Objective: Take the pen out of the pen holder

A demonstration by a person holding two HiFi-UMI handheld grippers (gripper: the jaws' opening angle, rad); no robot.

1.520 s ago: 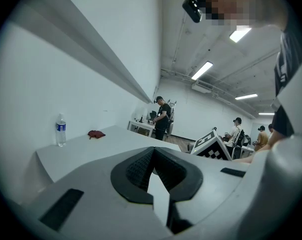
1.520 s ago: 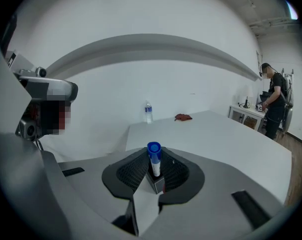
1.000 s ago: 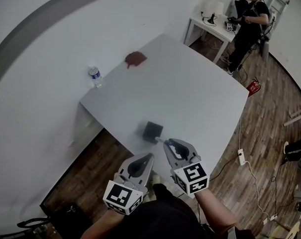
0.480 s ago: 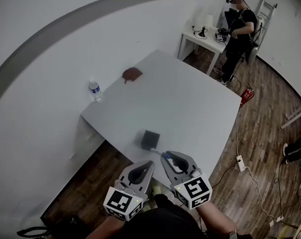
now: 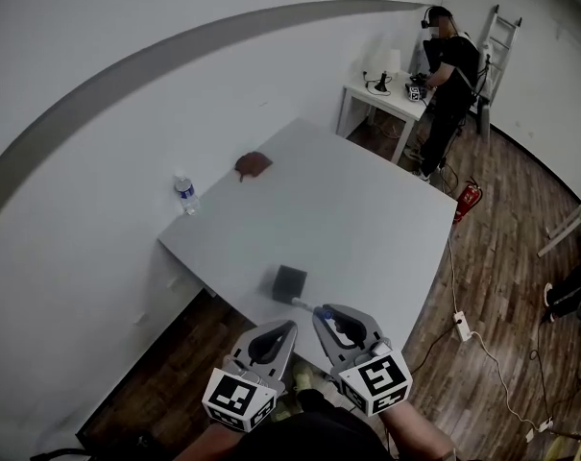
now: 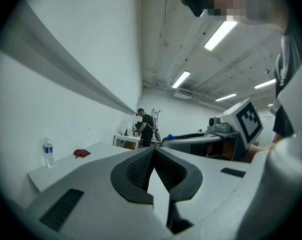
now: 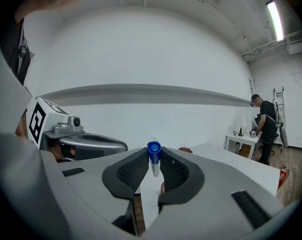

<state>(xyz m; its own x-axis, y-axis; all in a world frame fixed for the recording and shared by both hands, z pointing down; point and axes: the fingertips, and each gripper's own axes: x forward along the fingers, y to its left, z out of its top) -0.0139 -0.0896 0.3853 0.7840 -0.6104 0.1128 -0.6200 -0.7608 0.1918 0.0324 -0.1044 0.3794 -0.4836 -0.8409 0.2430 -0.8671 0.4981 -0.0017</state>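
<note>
Blue-capped pen (image 7: pixel 153 156) now clear of black square pen holder (image 5: pixel 290 281); we keep right gripper (image 5: pixel 321 313) clamped, lift straight; left gripper (image 5: pixel 286 328) closed, empty.

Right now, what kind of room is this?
Probably a test room or workshop, not a home: a big bare white table, a ladder by the wall, a fire extinguisher on the wooden floor, and another person wearing a headset at a small desk.
</note>
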